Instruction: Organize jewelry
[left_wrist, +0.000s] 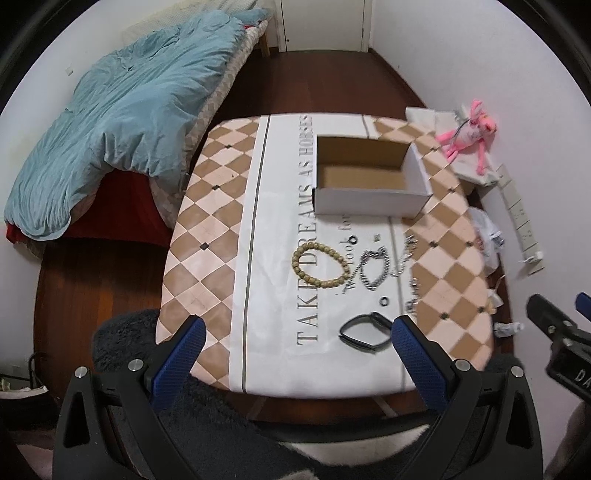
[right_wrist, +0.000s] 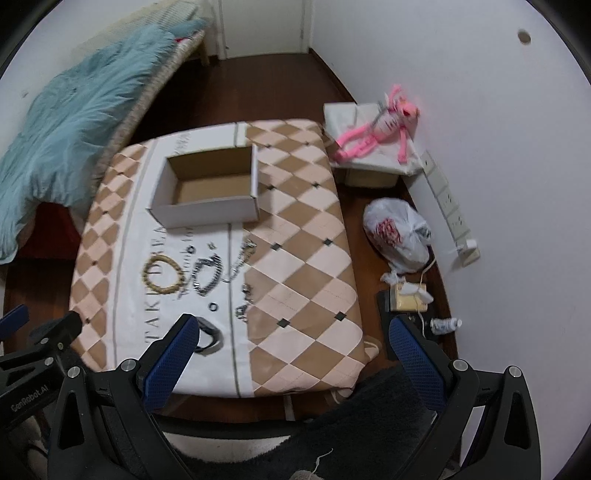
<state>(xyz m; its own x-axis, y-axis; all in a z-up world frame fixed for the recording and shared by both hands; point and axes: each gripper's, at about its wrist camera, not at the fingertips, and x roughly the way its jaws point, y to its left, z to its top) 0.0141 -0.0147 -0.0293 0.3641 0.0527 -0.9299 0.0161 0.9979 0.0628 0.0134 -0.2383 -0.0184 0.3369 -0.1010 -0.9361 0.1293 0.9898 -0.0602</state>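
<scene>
- left gripper (left_wrist: 295, 339) and right gripper (right_wrist: 291, 338) hang wide apart at the near edge, holding nothing.
- black band (left_wrist: 364, 330) lies nearest; a fast grab could knock it off.
- bead bracelet (left_wrist: 320, 265) touches the chain (left_wrist: 375, 267) on its right; lifting one may drag the other.
- empty box (left_wrist: 369, 177) sits far; light, it could slide.

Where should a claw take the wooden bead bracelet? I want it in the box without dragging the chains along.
Take the bead bracelet on its left arc, coming straight down from above with one finger inside the ring and one outside. It lies flat as an open loop, so its rim can be pinched, and its right side sits close to the silver chain. The left claw, open, is probably the handier one.
</scene>
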